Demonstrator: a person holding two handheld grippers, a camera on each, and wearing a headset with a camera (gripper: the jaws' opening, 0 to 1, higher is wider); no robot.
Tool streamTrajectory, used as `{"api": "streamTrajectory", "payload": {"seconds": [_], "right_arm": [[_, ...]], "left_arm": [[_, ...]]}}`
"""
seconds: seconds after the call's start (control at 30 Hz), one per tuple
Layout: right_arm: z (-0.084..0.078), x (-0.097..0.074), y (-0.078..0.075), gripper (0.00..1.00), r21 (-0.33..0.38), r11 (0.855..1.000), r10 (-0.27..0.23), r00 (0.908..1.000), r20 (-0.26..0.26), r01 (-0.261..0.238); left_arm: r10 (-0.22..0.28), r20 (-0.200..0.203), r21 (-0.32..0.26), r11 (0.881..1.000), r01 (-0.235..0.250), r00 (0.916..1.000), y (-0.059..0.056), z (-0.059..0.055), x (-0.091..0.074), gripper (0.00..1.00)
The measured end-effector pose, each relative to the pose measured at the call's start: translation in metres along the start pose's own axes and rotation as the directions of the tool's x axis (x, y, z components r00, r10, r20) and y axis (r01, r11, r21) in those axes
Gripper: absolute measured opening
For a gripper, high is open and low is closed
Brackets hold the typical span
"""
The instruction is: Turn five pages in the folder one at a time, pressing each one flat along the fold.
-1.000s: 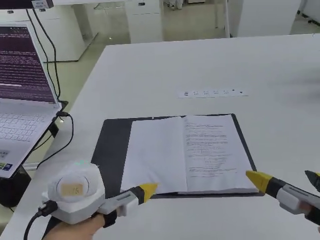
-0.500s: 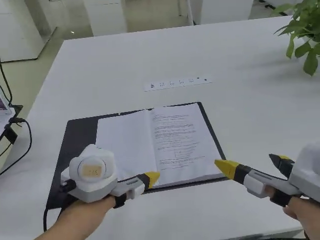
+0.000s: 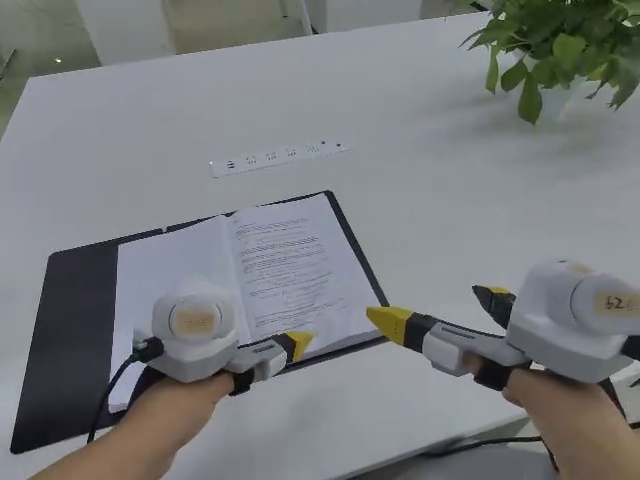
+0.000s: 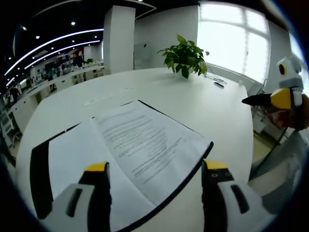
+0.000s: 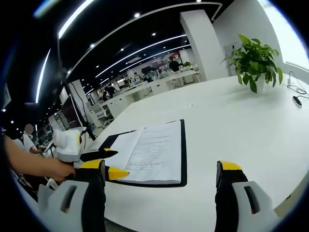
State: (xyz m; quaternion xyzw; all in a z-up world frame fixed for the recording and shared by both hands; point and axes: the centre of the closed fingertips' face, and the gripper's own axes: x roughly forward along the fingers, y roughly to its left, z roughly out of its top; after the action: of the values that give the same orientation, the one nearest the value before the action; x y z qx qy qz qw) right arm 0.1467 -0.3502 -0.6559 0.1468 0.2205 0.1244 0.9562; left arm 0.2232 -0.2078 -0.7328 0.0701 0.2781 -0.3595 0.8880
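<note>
— How did the left gripper [image 4: 155, 166] stand?

— Its jaws were spread wide with nothing between them. It sat low at the near edge of the folder [image 3: 70, 330]. In the left gripper view, the folder's near right corner lay in the gap between the two yellow tips. I couldn't tell whether either tip touched paper.

— And the right gripper [image 3: 440, 308]?

— It was just as wide open and also held nothing. It hung over bare table [image 3: 450, 180], with one yellow tip just beside that same near right corner of the folder. The other tip was farther out to the right.

— And the folder itself?

— It lay open on the white table, with its black cover showing on the left. A blank page [image 3: 170, 270] lay left of the fold and a printed page [image 3: 290, 265] lay right of it, both down flat.

— Anything beyond it?

— A socket strip [image 3: 280, 155] was set in the tabletop past the folder's far edge. A leafy plant [image 3: 560, 50] stood well apart at the far right.
</note>
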Motion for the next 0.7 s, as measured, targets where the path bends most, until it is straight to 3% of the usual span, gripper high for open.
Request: {"api": "streamTrajectory", "payload": {"seconds": [0.13,0.33,0.57,0.63,0.7], "right_arm": [[-0.001,-0.006,-0.003,0.95,0.009,1.000,-0.011,0.9999,0.004,0.011],[-0.005,-0.017,-0.007,0.95,0.024,0.999,-0.032,0.9994,0.012,0.032],[-0.009,-0.027,-0.010,0.94,0.040,0.998,-0.050,0.9986,0.019,0.049],[-0.009,-0.029,-0.010,0.94,0.050,0.997,-0.052,0.9983,0.025,0.051],[-0.009,-0.030,-0.009,0.94,0.051,0.997,-0.055,0.9982,0.024,0.054]], "left_arm": [[-0.024,-0.006,0.020,1.000,0.024,0.9997,-0.013,0.004,0.017,0.75],[-0.045,-0.011,-0.002,0.999,0.045,0.9989,-0.025,0.004,0.038,0.73],[-0.027,-0.009,-0.011,1.000,0.027,0.9996,-0.029,0.001,0.058,0.67],[-0.012,-0.019,-0.012,1.000,0.012,0.9997,-0.029,-0.002,0.063,0.65],[0.011,-0.056,0.006,1.000,-0.011,0.9984,-0.026,-0.013,0.068,0.59]]}}
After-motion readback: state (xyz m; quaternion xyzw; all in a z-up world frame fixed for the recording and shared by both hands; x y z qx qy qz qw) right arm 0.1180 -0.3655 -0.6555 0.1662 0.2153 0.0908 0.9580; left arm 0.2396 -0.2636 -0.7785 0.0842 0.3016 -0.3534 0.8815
